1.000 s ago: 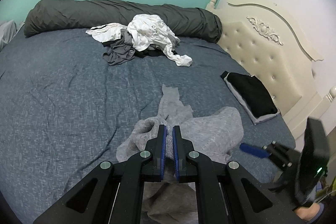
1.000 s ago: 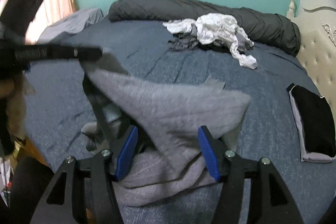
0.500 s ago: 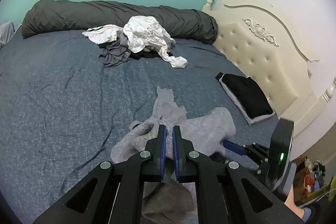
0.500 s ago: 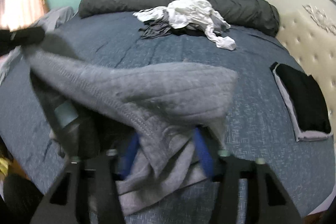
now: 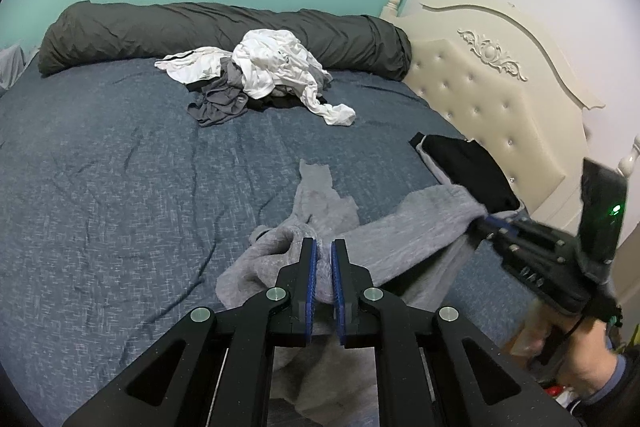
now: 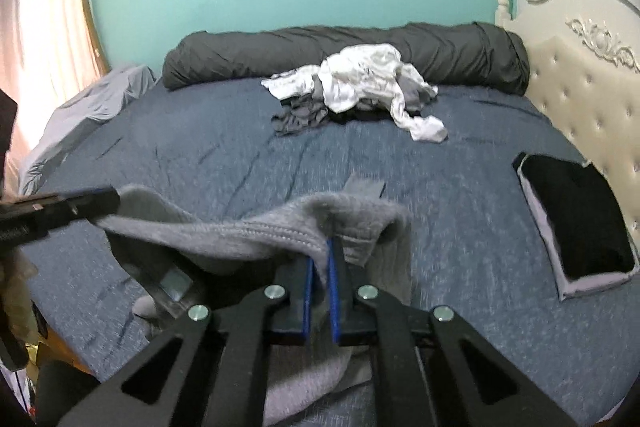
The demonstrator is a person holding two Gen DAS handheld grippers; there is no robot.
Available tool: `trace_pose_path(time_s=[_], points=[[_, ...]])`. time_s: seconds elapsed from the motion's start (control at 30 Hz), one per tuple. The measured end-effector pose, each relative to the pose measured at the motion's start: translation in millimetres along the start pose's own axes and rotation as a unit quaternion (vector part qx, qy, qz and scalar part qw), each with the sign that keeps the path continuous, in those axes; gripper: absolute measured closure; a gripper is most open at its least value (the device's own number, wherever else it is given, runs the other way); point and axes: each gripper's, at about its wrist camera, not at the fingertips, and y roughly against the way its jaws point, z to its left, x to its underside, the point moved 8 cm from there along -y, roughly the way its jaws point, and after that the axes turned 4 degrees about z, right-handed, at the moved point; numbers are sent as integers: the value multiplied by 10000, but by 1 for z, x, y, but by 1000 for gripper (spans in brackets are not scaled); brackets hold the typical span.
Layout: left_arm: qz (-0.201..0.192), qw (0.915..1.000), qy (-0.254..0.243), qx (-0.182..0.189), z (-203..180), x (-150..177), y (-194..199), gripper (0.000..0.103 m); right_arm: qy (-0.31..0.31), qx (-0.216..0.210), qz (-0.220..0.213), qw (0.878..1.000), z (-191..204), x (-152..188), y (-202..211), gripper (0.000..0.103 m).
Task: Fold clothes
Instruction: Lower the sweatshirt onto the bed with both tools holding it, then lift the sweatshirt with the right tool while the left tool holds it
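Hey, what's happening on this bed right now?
A person is folding laundry with a handheld gripper in each hand. Both the left gripper and the right gripper pinch the same grey garment, stretched between them above the blue bedspread; the left jaws are easing open, the right closing. A folded black item lies by the headboard, and an unfolded pile waits farther back.

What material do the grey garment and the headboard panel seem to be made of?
The grey garment: probably a soft knit, fleece-like cotton; matte, fuzzy surface with a stitched hem. The headboard panel: apparently cream leather or imitation leather; smooth, slightly shiny, tufted with small buttons. The real material is uncertain.
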Motion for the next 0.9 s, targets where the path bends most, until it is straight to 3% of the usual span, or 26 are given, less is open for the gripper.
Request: trace_pose_path(time_s=[0.3,0.37,0.43,0.53,0.7,0.9], points=[[16,9999,123,-62,14,18,8,79,70,-92,33,9999,1,-20,15,97],[65,9999,60,-59,11,27,6,64,44,-124,83,9999,0,-21,16,97],[146,9998,-19,-96,9,37,1,59,49,-140,126,9998,0,-21,16,97],[267,9987,-281,-332,6,50,-10,59,34,-196,153,9997,2,-21,17,97],[367,9971,-557,-375,-6,60,-19,57,35,-282,182,9994,6,-19,20,97],[435,9946,-740,-578,-9,63,-33,49,-44,-461,206,9987,6,-19,19,97]])
